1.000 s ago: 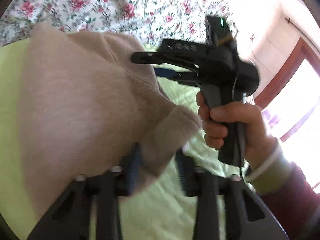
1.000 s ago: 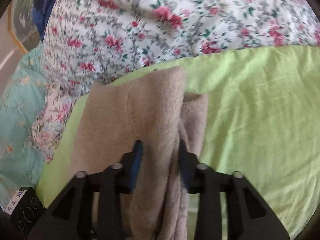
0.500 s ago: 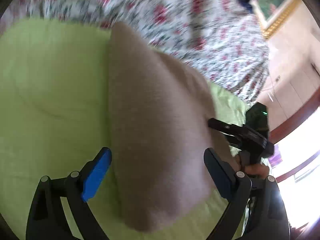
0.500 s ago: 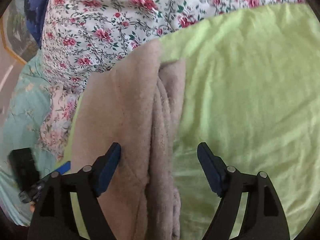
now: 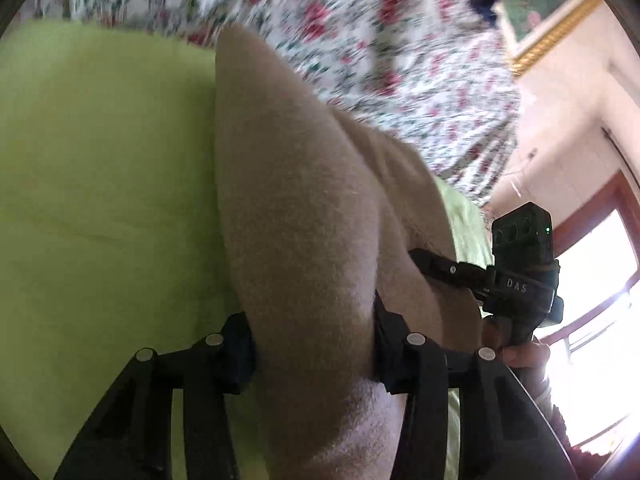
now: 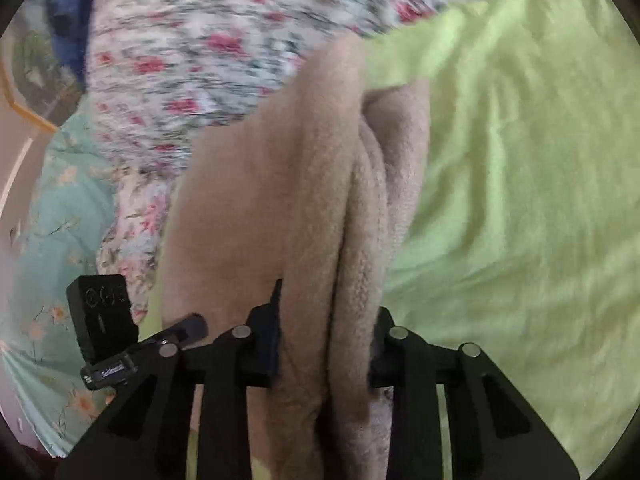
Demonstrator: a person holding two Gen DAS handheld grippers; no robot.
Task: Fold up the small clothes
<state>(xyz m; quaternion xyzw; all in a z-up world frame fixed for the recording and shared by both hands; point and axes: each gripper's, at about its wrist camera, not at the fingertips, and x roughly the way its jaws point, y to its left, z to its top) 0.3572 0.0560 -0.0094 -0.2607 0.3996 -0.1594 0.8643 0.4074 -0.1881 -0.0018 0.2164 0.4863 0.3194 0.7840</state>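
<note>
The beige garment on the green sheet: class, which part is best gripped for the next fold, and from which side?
Grip the beige garment at its near edge, coming from the holder's side. Its layers bunch there into narrow ridges, where the left tool and right tool are shut on it; the far end lies flat on the green sheet.

Daylight floods in from the window (image 5: 600, 320) at the lower right of the left wrist view and blows out to white glare. The floral bedspread (image 5: 360, 20) is smeared by motion blur in both views. The green sheet (image 6: 520, 160) is evenly lit. Fisheye distortion bends the edges; black corners frame each picture.
</note>
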